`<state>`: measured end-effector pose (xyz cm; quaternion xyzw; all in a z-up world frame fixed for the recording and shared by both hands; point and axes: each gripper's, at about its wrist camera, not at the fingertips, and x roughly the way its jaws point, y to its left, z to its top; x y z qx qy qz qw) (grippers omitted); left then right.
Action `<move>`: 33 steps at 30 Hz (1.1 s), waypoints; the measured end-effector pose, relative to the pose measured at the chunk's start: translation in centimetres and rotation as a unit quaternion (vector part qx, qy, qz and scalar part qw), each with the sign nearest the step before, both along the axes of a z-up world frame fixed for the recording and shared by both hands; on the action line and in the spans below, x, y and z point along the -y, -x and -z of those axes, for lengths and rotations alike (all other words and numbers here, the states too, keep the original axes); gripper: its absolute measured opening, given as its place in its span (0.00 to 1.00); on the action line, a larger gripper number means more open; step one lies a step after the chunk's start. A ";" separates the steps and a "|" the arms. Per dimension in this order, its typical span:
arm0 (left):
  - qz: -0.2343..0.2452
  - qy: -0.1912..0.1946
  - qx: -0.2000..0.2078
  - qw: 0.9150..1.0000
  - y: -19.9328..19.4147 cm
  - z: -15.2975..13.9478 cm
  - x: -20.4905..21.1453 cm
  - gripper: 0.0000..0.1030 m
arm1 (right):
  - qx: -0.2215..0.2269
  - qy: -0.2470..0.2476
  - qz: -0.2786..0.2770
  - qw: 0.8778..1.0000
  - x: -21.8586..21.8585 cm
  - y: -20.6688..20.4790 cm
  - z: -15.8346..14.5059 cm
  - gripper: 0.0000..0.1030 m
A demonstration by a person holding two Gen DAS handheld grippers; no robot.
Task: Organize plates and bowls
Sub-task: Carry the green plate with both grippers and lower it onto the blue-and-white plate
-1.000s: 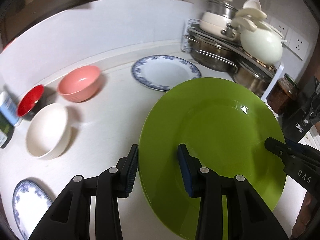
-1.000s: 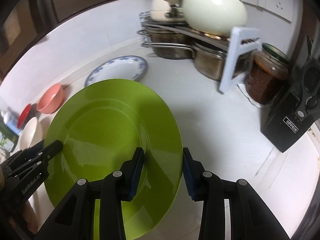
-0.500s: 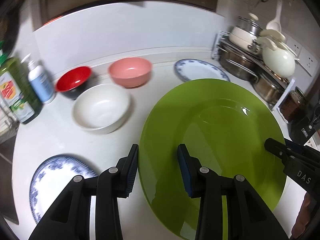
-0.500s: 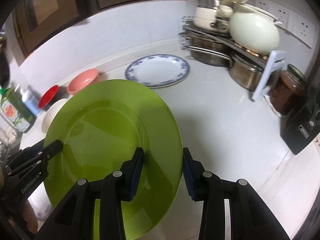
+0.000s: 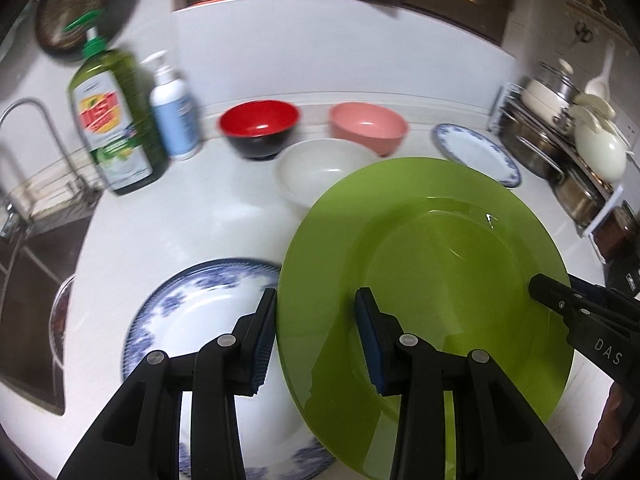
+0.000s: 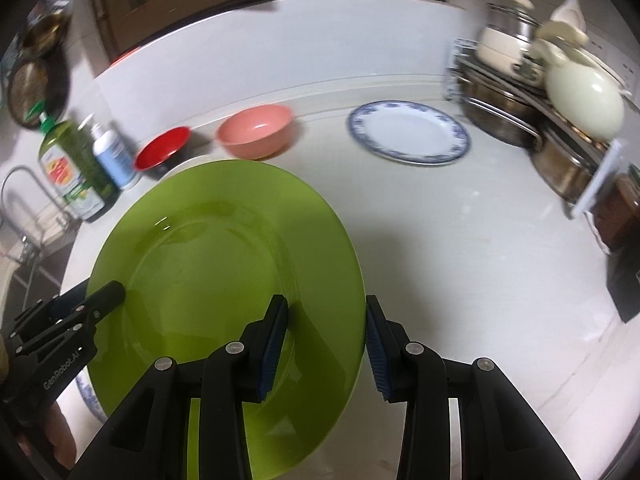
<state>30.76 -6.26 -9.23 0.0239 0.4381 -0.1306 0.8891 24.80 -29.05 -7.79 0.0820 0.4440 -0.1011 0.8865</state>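
Observation:
A large green plate (image 5: 440, 272) (image 6: 216, 264) hangs tilted above the white counter, carried by both grippers. My left gripper (image 5: 318, 336) is shut on its left rim, and my right gripper (image 6: 326, 340) is shut on its right rim. The plate's left edge hangs over a blue-patterned white plate (image 5: 192, 312) lying on the counter. Behind stand a white bowl (image 5: 324, 168), a pink bowl (image 5: 368, 124) (image 6: 256, 128) and a red-and-black bowl (image 5: 258, 120) (image 6: 160, 152). A second blue-patterned plate (image 5: 476, 156) (image 6: 408, 132) lies at the back right.
A green soap bottle (image 5: 112, 120) and a white pump bottle (image 5: 174, 120) stand at the left by the sink (image 5: 28, 272). A rack of pots (image 6: 540, 92) with a cream kettle, a jar (image 6: 616, 216) and a black box (image 6: 628, 280) line the right side.
Both grippers carried the green plate leftward along the counter, away from the pot rack. The bowls, the bottles and the sink came into view, and the near blue-patterned plate now lies under the green plate's edge.

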 end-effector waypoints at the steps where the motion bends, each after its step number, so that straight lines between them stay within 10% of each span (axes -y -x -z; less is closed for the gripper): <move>1: -0.006 -0.001 -0.001 1.000 0.1 0.1 -0.8 0.38 | -0.001 -0.001 -0.008 1.000 -0.9 -0.3 0.1 0.38; 33: -0.131 -0.023 -0.075 0.988 -0.1 6.3 -13.9 0.38 | -0.066 -0.028 -0.138 0.988 -13.8 -4.6 6.1 0.38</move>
